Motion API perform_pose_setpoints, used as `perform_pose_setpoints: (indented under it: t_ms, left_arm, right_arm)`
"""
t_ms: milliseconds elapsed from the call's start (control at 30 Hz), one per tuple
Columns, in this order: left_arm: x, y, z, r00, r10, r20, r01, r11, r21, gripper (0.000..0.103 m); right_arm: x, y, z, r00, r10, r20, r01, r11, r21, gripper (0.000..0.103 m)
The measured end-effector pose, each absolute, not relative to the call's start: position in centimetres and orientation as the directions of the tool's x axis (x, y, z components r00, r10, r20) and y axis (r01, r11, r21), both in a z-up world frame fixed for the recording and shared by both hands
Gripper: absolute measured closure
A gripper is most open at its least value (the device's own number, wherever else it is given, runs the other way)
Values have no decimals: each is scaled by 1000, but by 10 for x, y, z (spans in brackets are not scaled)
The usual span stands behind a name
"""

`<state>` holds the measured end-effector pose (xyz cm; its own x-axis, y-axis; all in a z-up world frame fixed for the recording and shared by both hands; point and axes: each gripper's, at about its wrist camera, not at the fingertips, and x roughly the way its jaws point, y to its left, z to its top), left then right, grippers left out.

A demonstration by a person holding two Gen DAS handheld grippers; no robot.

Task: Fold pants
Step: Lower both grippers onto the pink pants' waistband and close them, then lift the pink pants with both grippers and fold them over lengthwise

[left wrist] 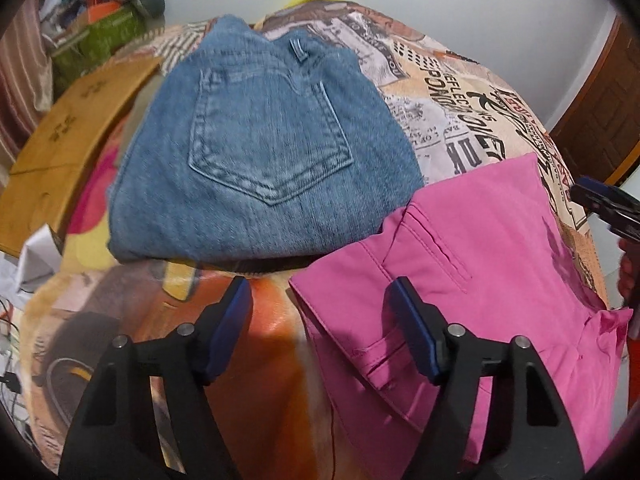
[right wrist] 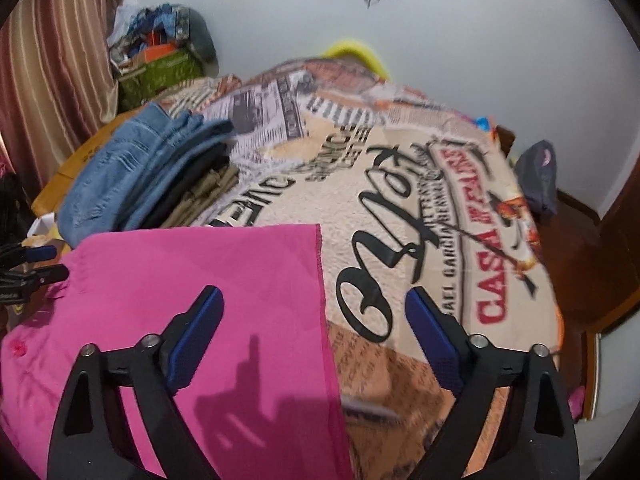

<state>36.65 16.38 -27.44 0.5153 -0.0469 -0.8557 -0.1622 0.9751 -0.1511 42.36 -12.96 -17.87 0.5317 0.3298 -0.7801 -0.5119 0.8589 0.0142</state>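
Pink pants (left wrist: pixel 480 264) lie folded on the printed bedspread (left wrist: pixel 452 92). In the right wrist view the pink pants (right wrist: pixel 224 288) fill the lower left. My left gripper (left wrist: pixel 320 304) is open and empty, hovering over the pants' left waistband edge. My right gripper (right wrist: pixel 314 312) is open and empty, straddling the pants' right edge. The right gripper shows at the far right of the left wrist view (left wrist: pixel 604 208); the left gripper shows at the left edge of the right wrist view (right wrist: pixel 36 264).
Folded blue jeans (left wrist: pixel 260 152) top a stack of folded pants (right wrist: pixel 160 184) behind the pink pair. A cardboard box (left wrist: pixel 64 140) stands left of the bed. Cluttered bags (right wrist: pixel 160 52) sit by the curtain. A wooden door (left wrist: pixel 600 112) is at right.
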Motion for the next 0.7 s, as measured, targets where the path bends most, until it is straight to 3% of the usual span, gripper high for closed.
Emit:
perform_pose_setpoints:
  t_ms: [67, 200, 333, 433, 500, 567, 633, 700]
  left_arm:
    - [367, 164, -279, 509, -66, -858, -159, 973, -169, 36]
    - [370, 166, -288, 491, -147, -859, -145, 958, -247, 51]
    - [373, 164, -293, 487, -149, -861, -141, 959, -246, 55]
    - [375, 162, -295, 480, -132, -867, -141, 964, -225, 85]
    - [376, 161, -294, 476, -131, -870, -145, 964, -224, 98]
    - [375, 160, -291, 481, -137, -866, -140, 963, -230, 101]
    - [373, 157, -284, 499, -97, -861, -134, 973, -187, 101]
    - [370, 155, -272, 525, -77, -847, -131, 977, -170, 101]
  right_arm:
    - [438, -125, -188, 496, 343, -798, -524, 851, 41, 26]
    - [460, -117, -204, 449, 375, -811, -542, 836, 87, 29]
    - [474, -108, -218, 405, 384, -830, -545, 830, 119, 37]
    - [470, -101, -220, 430, 373, -822, -562, 823, 79, 40]
    - [468, -99, -219, 440, 370, -818, -570, 819, 65, 56]
    - [465, -96, -218, 439, 378, -815, -590, 805, 55, 80]
    - [464, -94, -218, 426, 382, -820, -606, 794, 55, 95]
    - [462, -93, -216, 429, 376, -821, -607, 794, 47, 96]
